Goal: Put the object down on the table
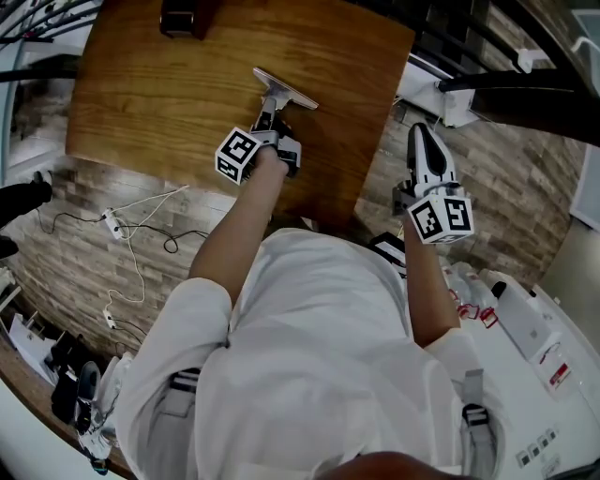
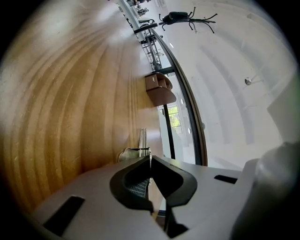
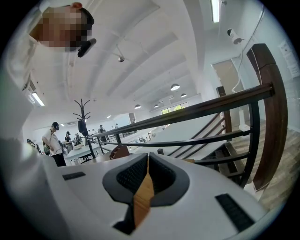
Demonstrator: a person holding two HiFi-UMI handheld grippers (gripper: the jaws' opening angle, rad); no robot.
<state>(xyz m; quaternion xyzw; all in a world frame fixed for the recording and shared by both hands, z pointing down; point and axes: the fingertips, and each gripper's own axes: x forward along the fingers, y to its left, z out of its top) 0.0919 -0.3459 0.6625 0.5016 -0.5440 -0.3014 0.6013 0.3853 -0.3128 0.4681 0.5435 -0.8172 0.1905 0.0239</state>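
**Head view: left gripper clenched on a T-shaped metal tool over the bench, right gripper empty beside it**

Nearest the camera is the person's white-sleeved torso, with both forearms reaching forward. The left gripper is over the near part of the wooden bench. Its jaws are clenched on the handle of a T-shaped metal tool, whose flat cross-bar points away from the person, toward the middle of the bench. In the left gripper view the jaws of the left gripper meet on the tool's thin handle, and the T-shaped metal tool runs on ahead, close along the bench. Whether it touches the wood cannot be told.

The right gripper is off the bench's right edge, above the wood-pattern floor, well apart from the tool. In the right gripper view the right gripper has its jaws closed tip to tip, with nothing between them.

At the bench's far edge sits a dark brown object. On the floor to the left lies a white cable. Beyond the right gripper runs a dark stair railing, and far off stand a coat stand and several people.
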